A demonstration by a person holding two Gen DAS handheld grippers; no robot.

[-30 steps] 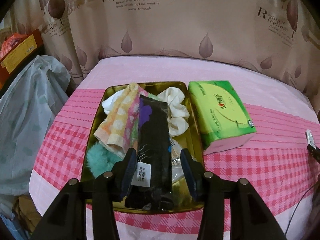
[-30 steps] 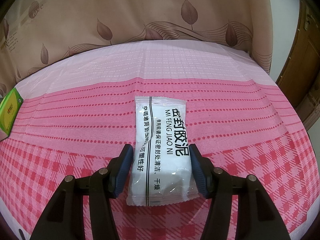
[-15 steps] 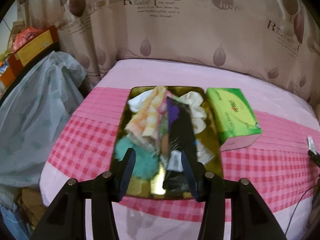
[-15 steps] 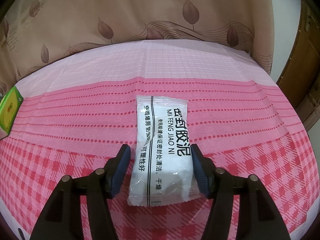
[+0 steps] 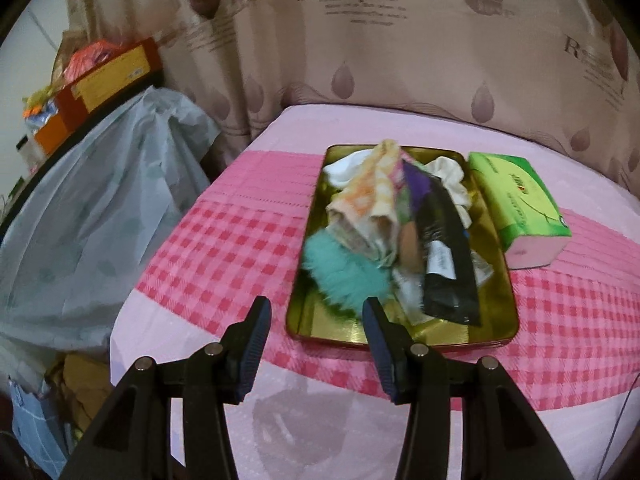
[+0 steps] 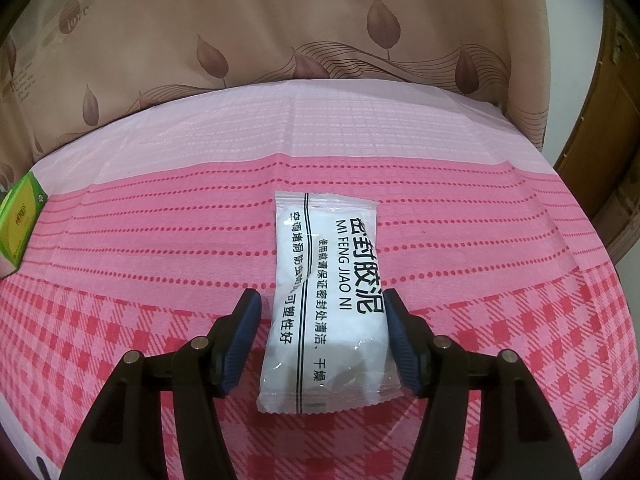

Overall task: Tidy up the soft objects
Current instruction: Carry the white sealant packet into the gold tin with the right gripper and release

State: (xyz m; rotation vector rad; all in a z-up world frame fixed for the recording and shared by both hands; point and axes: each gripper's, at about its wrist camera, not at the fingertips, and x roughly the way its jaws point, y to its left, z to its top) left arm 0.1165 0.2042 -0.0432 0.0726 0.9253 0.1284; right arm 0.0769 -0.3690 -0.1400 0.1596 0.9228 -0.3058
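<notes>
In the gold tray (image 5: 304,316) we see motion blur smear the teal fluffy piece (image 5: 340,272) and the folded cloths (image 5: 368,208); the black packet (image 5: 448,256) hides what lies under it, its label unreadable. Right of the tray, the green tissue pack (image 6: 18,220) is cut off by the right view's left edge.

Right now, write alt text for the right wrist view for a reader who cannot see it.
A white sealed packet printed with black Chinese text lies flat on a pink checked tablecloth, between the open fingers of the right claw, which do not press it. A green tissue pack sits at the left edge, with a leaf-patterned curtain behind.
</notes>
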